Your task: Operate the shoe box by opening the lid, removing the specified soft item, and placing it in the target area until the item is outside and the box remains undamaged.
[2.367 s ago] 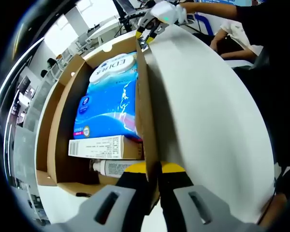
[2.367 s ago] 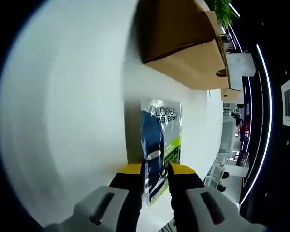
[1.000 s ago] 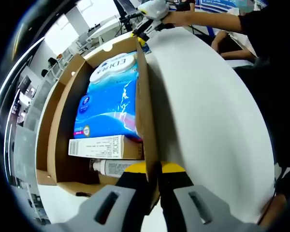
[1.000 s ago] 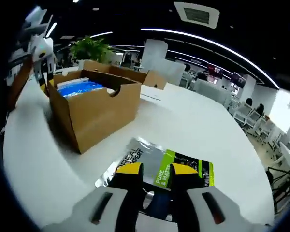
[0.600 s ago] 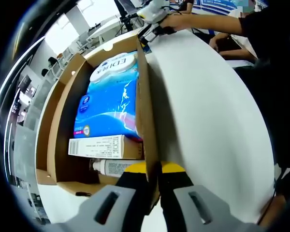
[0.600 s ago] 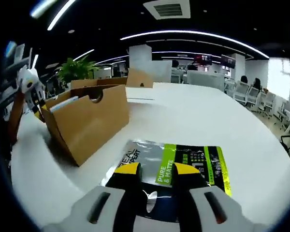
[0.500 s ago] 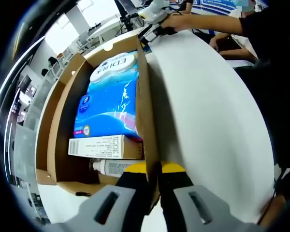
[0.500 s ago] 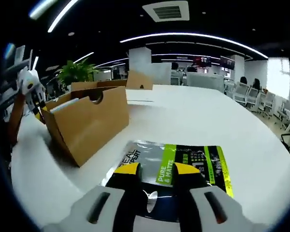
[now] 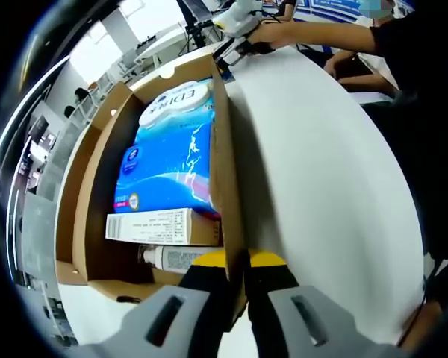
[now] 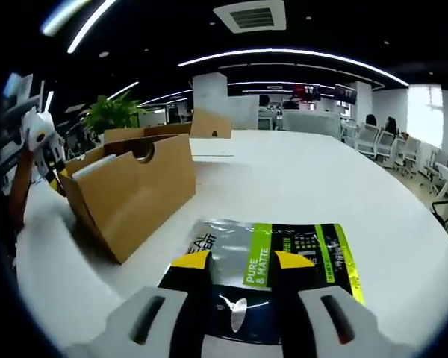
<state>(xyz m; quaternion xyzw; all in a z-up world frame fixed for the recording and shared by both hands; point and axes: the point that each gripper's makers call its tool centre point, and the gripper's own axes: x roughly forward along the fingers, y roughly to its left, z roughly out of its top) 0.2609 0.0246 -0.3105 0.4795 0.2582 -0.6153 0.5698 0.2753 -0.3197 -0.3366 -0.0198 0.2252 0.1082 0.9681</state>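
On the white table (image 10: 336,186), the sachet (image 10: 284,257) lies flat, lengthwise between the parted right hand-held gripper (image 10: 241,262) jaws.

1. The shoe box (image 9: 228,186) stood open on the tabletop (image 9: 321,186), its side wall between the left hand-held gripper's (image 9: 237,262) jaws.
2. Inside it, a tissue pack (image 9: 168,149) lay beyond a small carton (image 9: 160,226), with a tube (image 9: 172,258) nearest the jaws.
3. In the right gripper view, the pouch (image 10: 284,257) lay on the tabletop just beside the box, reaching between the right hand-held gripper's (image 10: 241,262) jaws.
4. A potted plant (image 10: 112,112) stood behind the box.
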